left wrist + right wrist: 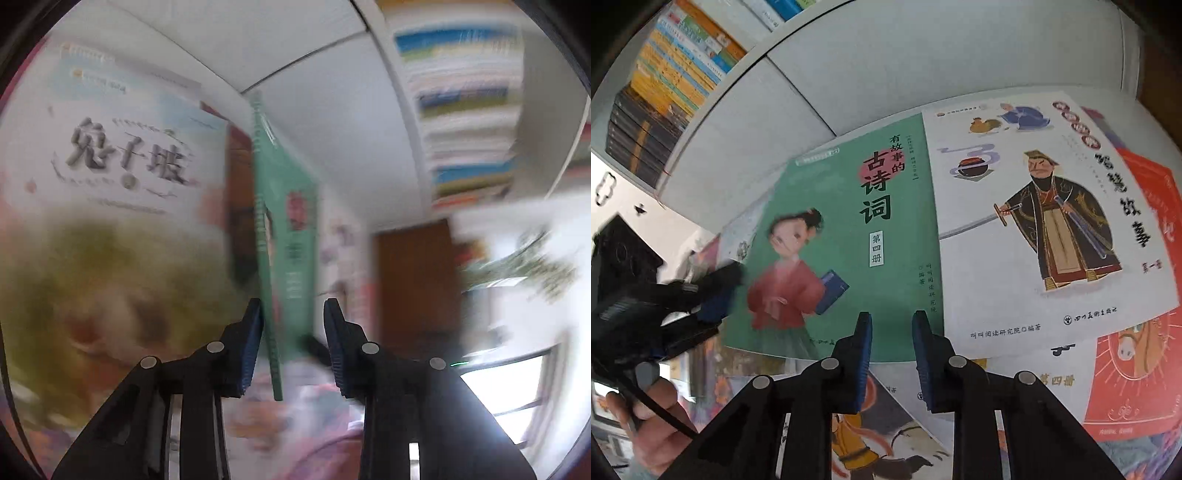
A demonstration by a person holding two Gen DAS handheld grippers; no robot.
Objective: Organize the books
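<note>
A thin green book (286,236) stands on edge between the fingers of my left gripper (293,310); the jaws stand apart, the left pad against the book, the right pad clear of it. In the right wrist view the same green book (846,236) tilts up from the pile, its left edge at the left gripper (713,291). My right gripper (889,321) is open and empty, just below the green book's lower edge. A white book with a robed figure (1034,221) lies beside it.
A large white and green picture book (110,184) fills the left of the left wrist view. White shelf walls (332,74) surround it. Rows of shelved books (668,77) stand at upper left. More books, one red (1137,332), lie underneath.
</note>
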